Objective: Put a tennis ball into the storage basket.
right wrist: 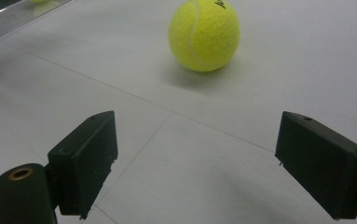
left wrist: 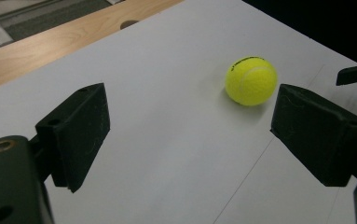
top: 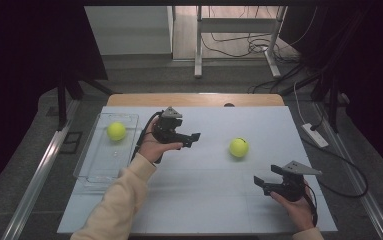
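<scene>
So, approx half done, I'd say: one tennis ball sits in the clear tray, the loose ball lies on the mat well right of tray. L gripper and R gripper both spread wide, empty, near the loose ball, not touching. Left: grab and tray it.

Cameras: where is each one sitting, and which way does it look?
High view: above the person's side, looking forward and down on the table; both forearms, the left gripper and right gripper show.
Left gripper view: rides the left gripper, looking past its open jaws at the ball.
Right gripper view: rides the right gripper, open jaws toward that ball.
Shared: all three see this ball; the high view also shows a tray holding another.
</scene>
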`<action>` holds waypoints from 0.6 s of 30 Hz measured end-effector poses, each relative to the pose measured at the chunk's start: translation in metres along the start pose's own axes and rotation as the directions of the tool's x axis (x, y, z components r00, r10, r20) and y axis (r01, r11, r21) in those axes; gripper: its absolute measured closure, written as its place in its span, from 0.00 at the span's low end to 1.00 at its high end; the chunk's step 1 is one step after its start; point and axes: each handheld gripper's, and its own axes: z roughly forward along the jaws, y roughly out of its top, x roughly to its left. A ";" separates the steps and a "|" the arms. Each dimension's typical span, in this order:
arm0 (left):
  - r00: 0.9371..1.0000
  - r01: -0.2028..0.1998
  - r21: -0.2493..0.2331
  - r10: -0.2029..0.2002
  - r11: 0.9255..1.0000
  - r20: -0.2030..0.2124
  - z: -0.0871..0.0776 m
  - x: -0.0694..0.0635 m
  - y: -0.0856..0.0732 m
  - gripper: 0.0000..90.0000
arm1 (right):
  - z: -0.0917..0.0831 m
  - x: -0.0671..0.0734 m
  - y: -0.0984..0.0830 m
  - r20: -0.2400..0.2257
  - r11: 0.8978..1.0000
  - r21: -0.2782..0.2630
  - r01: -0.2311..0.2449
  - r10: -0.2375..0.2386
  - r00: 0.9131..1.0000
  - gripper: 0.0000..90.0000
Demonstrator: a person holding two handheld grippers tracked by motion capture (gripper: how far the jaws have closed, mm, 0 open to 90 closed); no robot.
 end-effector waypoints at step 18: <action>1.000 -0.015 0.018 0.015 1.000 0.022 0.026 -0.007 0.011 0.14 | -0.001 0.000 0.000 0.000 1.000 0.001 0.004 -0.004 1.000 0.14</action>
